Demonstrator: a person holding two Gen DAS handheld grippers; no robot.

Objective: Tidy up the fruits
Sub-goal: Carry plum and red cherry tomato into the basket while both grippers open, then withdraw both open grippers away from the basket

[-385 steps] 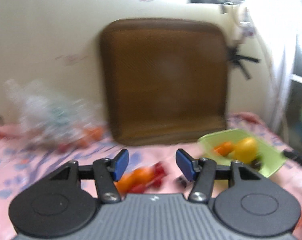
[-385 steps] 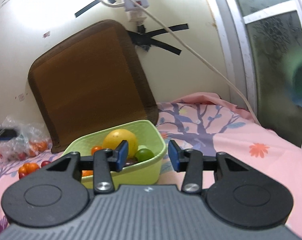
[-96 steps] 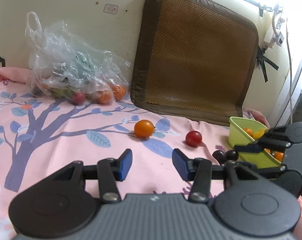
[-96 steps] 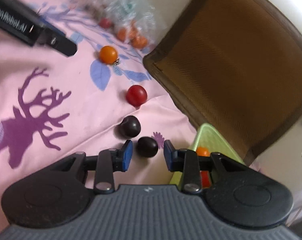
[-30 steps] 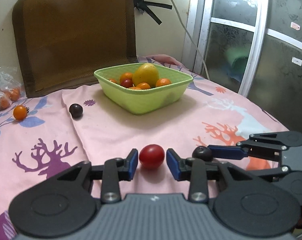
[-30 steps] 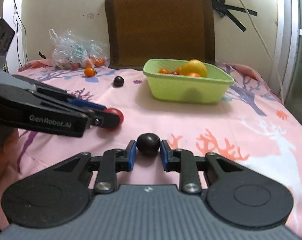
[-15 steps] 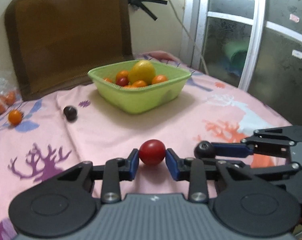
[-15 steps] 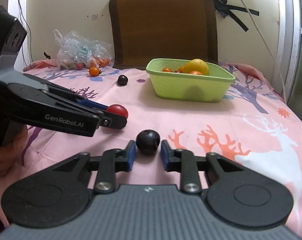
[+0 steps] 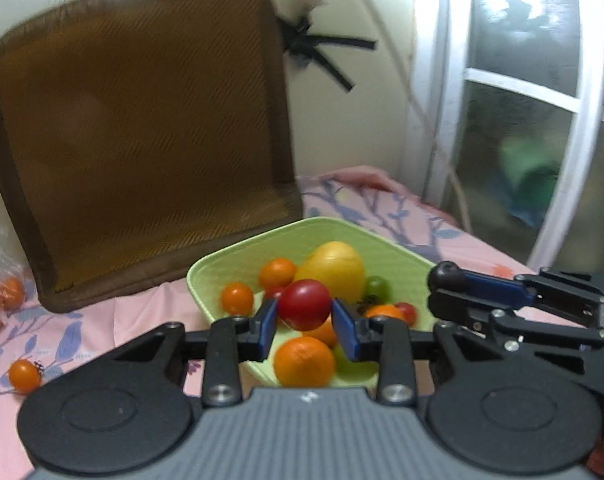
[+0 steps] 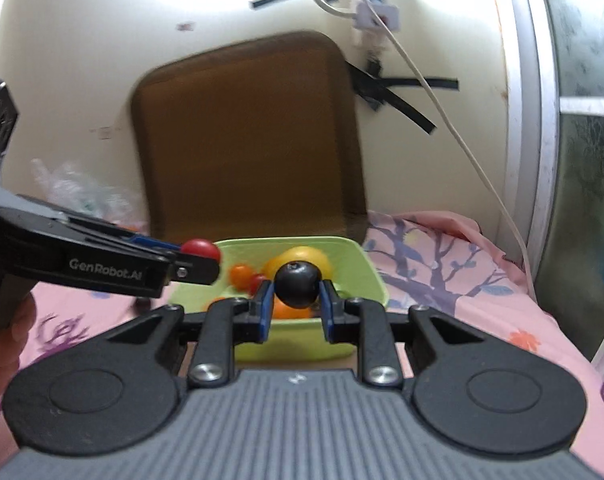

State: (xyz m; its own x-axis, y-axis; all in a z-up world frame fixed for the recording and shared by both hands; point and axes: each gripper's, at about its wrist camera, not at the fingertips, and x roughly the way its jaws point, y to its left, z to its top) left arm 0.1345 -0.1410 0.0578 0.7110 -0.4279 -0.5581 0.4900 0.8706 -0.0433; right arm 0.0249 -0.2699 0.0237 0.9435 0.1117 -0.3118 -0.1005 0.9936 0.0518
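A: From the left wrist, the left gripper (image 9: pixel 305 326) is clamping a red tomato (image 9: pixel 304 305) between its blue pads, at frame centre over the green bowl (image 9: pixel 238 256). In the bowl a yellow fruit (image 9: pixel 335 266) is sitting among small orange ones. At lower left a loose orange tomato (image 9: pixel 23 376) is lying on the pink cloth (image 9: pixel 102 320); the right gripper (image 9: pixel 447 290) is reaching in from the right.

B: That loose tomato is missing from the right wrist. There the right gripper (image 10: pixel 293 306) is pinching a dark plum (image 10: pixel 298 278) at centre, in front of the bowl (image 10: pixel 365 280). The left gripper (image 10: pixel 200 262) is entering from the left with the red tomato (image 10: pixel 200 249). A brown mat (image 10: pixel 246 136) is leaning on the wall behind.
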